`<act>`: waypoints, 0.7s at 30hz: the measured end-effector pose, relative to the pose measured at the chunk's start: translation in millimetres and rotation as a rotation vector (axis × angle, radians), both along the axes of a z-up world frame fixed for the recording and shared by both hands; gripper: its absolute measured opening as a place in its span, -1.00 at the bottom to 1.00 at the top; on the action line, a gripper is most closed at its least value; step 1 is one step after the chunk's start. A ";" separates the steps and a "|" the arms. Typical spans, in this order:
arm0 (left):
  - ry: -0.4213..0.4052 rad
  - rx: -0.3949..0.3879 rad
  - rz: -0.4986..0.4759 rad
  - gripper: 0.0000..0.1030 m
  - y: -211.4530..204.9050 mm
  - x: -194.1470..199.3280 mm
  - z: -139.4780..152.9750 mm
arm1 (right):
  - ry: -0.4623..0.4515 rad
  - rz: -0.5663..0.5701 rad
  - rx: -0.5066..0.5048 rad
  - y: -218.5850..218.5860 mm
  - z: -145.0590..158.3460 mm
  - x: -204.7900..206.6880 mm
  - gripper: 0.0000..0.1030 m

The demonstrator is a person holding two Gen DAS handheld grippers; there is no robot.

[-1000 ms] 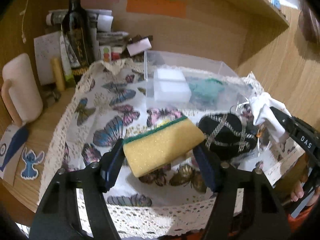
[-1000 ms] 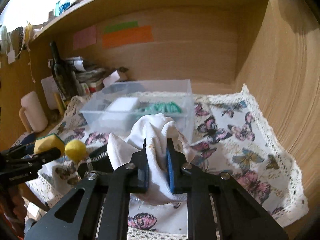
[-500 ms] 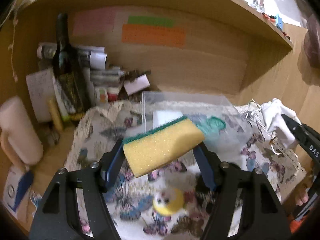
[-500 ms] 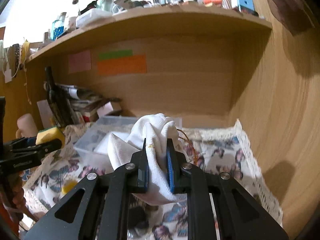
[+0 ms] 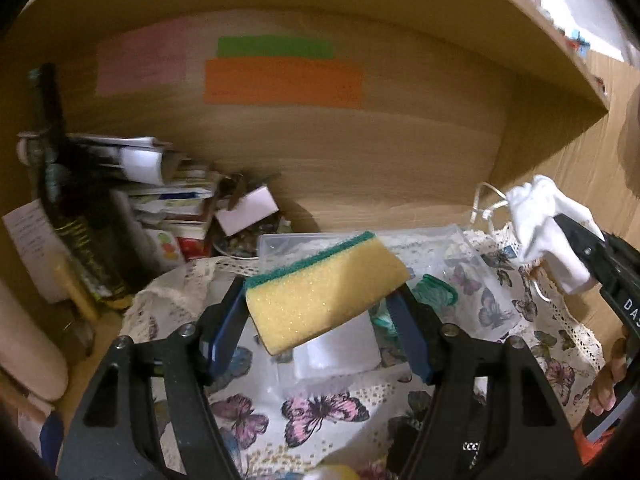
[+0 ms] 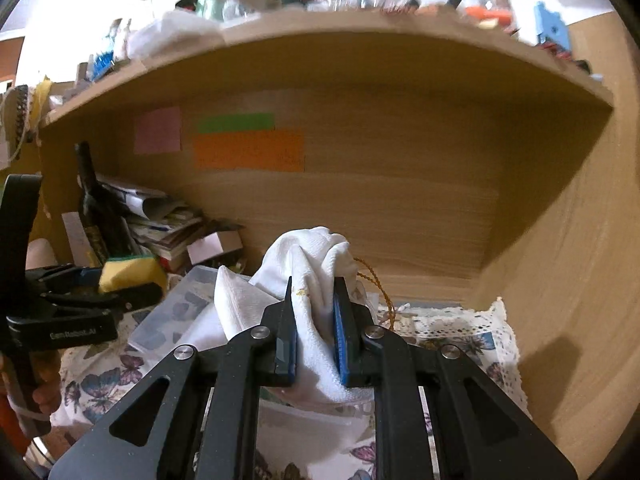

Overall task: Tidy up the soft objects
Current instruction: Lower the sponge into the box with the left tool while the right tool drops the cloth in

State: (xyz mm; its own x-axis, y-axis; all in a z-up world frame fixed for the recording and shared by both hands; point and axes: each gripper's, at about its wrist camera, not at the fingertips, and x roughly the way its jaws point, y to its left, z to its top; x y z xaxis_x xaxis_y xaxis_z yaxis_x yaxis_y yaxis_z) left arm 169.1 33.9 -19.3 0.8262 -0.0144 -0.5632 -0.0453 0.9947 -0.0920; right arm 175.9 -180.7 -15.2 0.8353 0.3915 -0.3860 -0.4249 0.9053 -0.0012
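Note:
My left gripper (image 5: pixel 320 320) is shut on a yellow sponge (image 5: pixel 324 300) with a green scouring top and holds it in the air above a clear plastic box (image 5: pixel 460 248). The box holds a white foam block (image 5: pixel 340 352) and a teal soft item (image 5: pixel 432 288). My right gripper (image 6: pixel 314 336) is shut on a white cloth (image 6: pixel 308 264) with a gold cord, also held high above the box (image 6: pixel 180 304). The right gripper and cloth (image 5: pixel 548 216) show at the right of the left wrist view; the sponge (image 6: pixel 128 272) shows at the left of the right wrist view.
A butterfly-print tablecloth (image 5: pixel 320 412) with a lace edge covers the desk. A dark wine bottle (image 5: pixel 68 208), stacked papers and small boxes (image 5: pixel 168 200) crowd the back left. A wooden shelf (image 6: pixel 360 40) hangs overhead, and a wooden wall (image 6: pixel 580 280) stands at the right.
Both grippers have risen from the tablecloth with the sponge and the cloth and moved forward over the clear box. The black pouch and yellow ball have dropped out of view below.

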 end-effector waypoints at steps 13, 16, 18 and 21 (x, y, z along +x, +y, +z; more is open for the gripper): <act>0.178 -0.006 -0.139 0.33 -19.4 54.7 -51.3 | 0.177 0.016 -0.089 26.1 -57.0 46.6 -0.75; 0.191 0.015 -0.150 0.33 -24.0 57.3 -57.5 | 0.210 0.019 -0.100 29.5 -68.1 52.1 -0.75; 0.200 0.023 -0.154 0.33 -26.8 59.7 -61.1 | 0.224 0.013 -0.122 32.8 -74.5 55.6 -0.75; 0.212 0.032 -0.157 0.33 -31.0 61.9 -64.9 | 0.243 0.016 -0.140 35.8 -80.5 59.3 -0.75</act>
